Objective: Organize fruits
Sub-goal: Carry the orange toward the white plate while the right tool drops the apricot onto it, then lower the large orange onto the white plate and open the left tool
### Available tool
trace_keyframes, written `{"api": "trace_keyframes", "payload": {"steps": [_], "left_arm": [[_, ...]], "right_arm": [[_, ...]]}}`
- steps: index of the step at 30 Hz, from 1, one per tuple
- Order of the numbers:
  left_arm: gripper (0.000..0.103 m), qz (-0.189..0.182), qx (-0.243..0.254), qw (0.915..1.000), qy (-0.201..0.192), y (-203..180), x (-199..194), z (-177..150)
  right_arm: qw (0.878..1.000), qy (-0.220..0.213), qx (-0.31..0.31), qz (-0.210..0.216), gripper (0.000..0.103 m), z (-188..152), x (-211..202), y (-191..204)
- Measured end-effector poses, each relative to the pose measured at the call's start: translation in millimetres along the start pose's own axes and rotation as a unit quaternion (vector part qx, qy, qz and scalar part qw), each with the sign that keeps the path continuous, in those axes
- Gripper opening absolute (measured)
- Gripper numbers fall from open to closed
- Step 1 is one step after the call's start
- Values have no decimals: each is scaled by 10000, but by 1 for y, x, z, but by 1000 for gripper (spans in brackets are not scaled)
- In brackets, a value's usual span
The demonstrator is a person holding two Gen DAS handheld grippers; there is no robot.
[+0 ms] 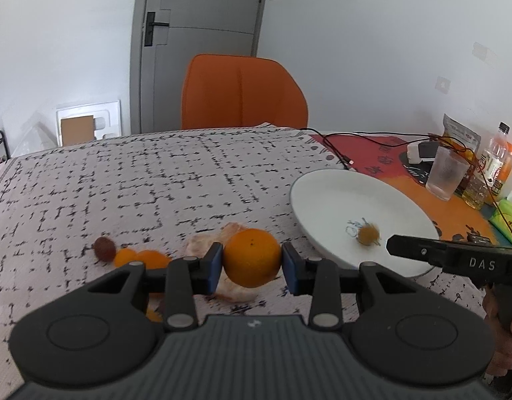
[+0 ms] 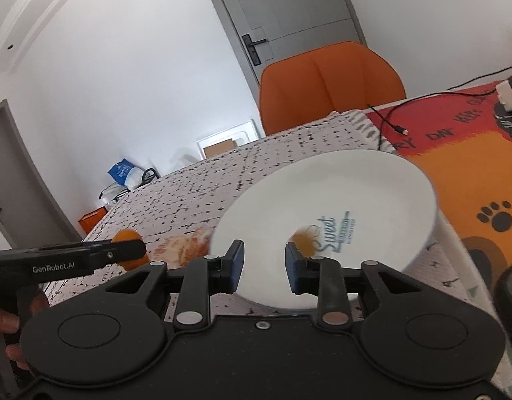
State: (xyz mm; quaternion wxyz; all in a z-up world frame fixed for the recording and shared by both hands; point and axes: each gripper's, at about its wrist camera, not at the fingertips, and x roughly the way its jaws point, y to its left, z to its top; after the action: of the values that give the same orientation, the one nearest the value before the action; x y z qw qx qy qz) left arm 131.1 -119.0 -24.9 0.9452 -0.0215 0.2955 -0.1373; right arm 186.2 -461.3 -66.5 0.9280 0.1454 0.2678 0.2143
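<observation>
My left gripper (image 1: 252, 264) is shut on an orange (image 1: 252, 257), held just above the patterned tablecloth (image 1: 156, 180). Peeled citrus segments (image 1: 202, 245) lie under and behind it, two small orange fruits (image 1: 141, 258) and a dark red fruit (image 1: 104, 248) to its left. A white plate (image 1: 349, 200) sits to the right with one small yellow-brown fruit (image 1: 368, 234) in it. My right gripper (image 2: 264, 266) is open and empty over the near rim of the plate (image 2: 356, 180); the small fruit (image 2: 304, 243) lies by its right finger. The held orange (image 2: 127, 236) and the segments (image 2: 182, 248) show at left.
An orange chair (image 1: 242, 93) stands behind the table. At the right, on a red-orange mat (image 1: 456, 210), are a plastic cup (image 1: 447, 173), bottles (image 1: 494, 156), a snack bag (image 1: 461, 136) and a black cable (image 1: 356, 143). A grey door (image 1: 202, 16) is behind.
</observation>
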Motion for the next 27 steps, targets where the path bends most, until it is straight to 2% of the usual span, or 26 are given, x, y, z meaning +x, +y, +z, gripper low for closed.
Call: {"api": "trace_keyframes", "payload": {"steps": [7,13,21,27], "left_arm": [[37,-186,148,9997,-25,-18,13,11],[37,-370,350,9987,0,-38,23,18],[37,-589,489,9970,57,-58,41,23],[39,-594,568,9966,-26,-66,45,24]], "right_arm": [[9998,-113,94,-109,32,0,-12,-11],[9994,-289,120,-114,39,-1,-20,-15],[9992,-345,133,-143,40,-3,-21,-23],[9991,-358,145,-180,43,-3,-20,-25]]}}
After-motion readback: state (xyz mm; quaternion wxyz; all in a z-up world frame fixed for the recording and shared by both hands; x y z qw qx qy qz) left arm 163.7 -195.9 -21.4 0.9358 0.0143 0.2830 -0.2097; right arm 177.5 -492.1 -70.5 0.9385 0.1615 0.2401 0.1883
